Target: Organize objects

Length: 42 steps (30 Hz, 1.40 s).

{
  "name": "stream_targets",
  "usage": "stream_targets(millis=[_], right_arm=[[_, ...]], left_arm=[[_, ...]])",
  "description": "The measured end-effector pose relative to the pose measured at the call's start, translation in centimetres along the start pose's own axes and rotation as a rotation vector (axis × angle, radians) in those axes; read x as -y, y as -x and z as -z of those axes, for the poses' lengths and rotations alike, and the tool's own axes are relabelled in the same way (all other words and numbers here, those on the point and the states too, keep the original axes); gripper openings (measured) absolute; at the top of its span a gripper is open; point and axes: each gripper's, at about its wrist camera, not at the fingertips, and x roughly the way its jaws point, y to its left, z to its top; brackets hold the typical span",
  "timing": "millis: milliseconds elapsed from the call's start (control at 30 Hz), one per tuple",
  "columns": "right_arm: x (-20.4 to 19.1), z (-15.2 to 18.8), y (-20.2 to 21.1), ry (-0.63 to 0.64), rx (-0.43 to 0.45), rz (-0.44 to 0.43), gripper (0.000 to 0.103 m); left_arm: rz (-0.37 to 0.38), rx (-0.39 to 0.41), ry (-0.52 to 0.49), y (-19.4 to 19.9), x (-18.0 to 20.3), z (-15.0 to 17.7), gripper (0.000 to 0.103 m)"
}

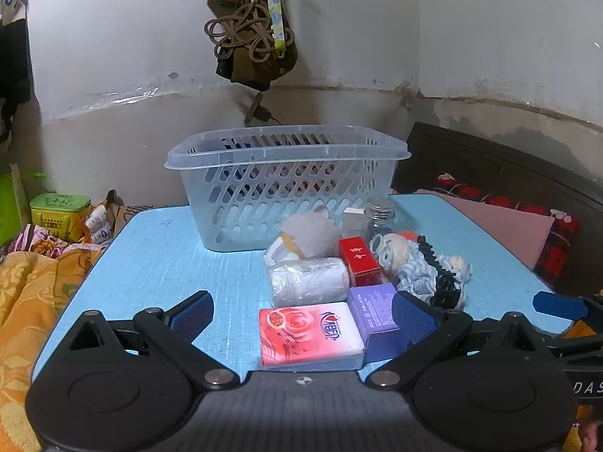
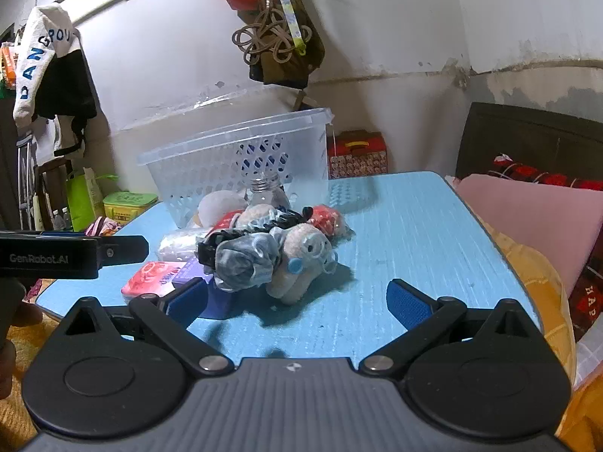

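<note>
Grippers (image 1: 303, 314) (image 2: 297, 301) both spread wide, one basket (image 1: 286, 158), one tissue pack (image 1: 309, 333)

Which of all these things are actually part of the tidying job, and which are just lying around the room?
Part of the job: basket; pink tissue pack; purple box; red box; wrapped white roll; plush toy; glass bottle; both open grippers, left and right.

Just lying about: green tin; hanging cords; pink cushion; red patterned box.

Low wrist views, shared table (image 1: 158, 263), seemingly near.
</note>
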Motion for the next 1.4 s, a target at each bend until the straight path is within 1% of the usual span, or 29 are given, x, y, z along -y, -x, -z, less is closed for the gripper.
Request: stream_targets(millis=[200,300,367,433,533,733,867,1000,1267,1400], right_arm=[[0.1,0.3,-0.2,0.003,0.008,0.02,0.103],[-0.8,0.7,0.2,0.088,0.075,0.06,0.103],[-1.4,0.9,0.4,0.135,0.105,0.06,0.103],[-1.6,0.9,0.4,0.15,0.111,0.047,0.103],[-1.5,0.8,0.2,0.142,0.099,0.039,0.103],[-0.7,0.8,0.1,0.082,0.068,0.006,0.103],[-0.7,0.9,0.1,0.074,0.063,0.0,0.103],[-0.6,1.0,0.2,0.066,0.06,-0.002,0.103],[-0.3,1.2,0.2,0.049,0.057,0.002,0.103],[-0.4,1.2,0.3,0.041,0.059,-0.005,0.103]], left_arm=[[0.005,-0.004,-0.002,-0.1,-0.1,0.0,0.102],[0.004,0.0,0.0,-0.1,-0.1,0.0,0.102],[0.006,-0.001,-0.002,-0.2,0.0,0.0,0.102],[0.008,-0.003,-0.007,-0.3,0.0,0.0,0.102],[0.009,-0.002,-0.009,-0.2,0.0,0.0,0.102],[0.012,-0.001,-0.002,-0.2,-0.1,0.0,0.102],[0.004,0.002,-0.014,-0.2,0.1,0.0,0.102],[0.019,0.0,-0.005,-0.1,0.0,0.0,0.102],[0.011,0.014,-0.017,0.0,0.1,0.0,0.102],[0.021,0.011,-0.013,-0.1,-0.1,0.0,0.102]])
